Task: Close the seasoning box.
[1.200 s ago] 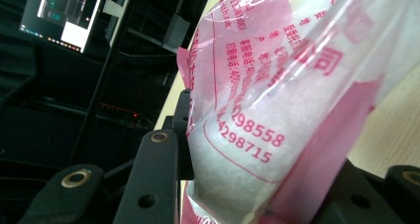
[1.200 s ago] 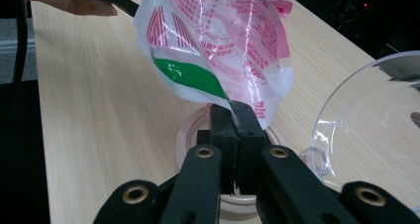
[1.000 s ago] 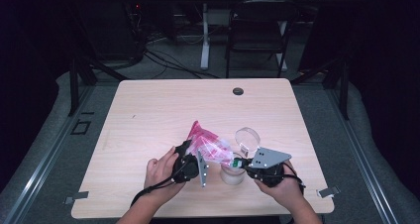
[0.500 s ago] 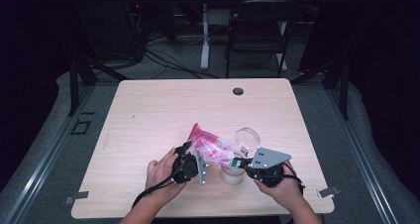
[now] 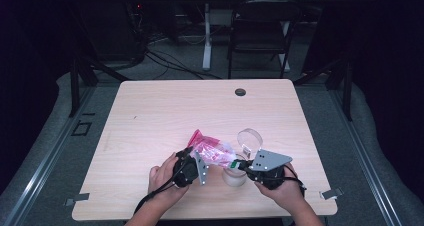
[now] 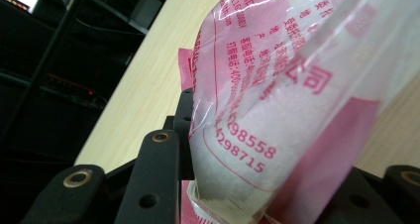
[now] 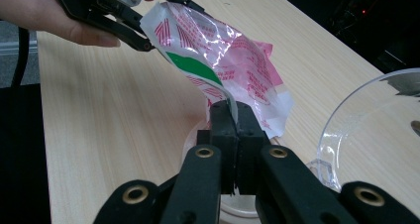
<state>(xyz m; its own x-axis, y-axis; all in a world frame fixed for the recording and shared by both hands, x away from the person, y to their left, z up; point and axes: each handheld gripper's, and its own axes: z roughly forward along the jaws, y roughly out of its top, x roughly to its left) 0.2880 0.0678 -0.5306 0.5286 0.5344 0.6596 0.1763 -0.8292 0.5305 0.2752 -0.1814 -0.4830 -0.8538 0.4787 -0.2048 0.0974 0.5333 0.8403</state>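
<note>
Little has shifted since a second ago: both hands have crept slightly closer together at the near edge of the table (image 5: 150,111), and the bag sits much as it did. Nearest the person, the left gripper (image 5: 192,158) has its jaws pinched on one end of the pink printed plastic bag (image 5: 212,150), the film bunched between them in the left gripper view. Beside it, the right gripper (image 5: 239,164) has its jaws pressed together on the bag's opposite corner, just above a small white container (image 5: 234,177). Holding both ends this way seems meant to keep the bag taut and tilted over the container, perhaps to tear it or tip its contents in. Just beyond stands a clear plastic lid (image 5: 249,138), set aside on edge. Farther off, a dark grommet (image 5: 240,92) marks the bare far side.
</note>
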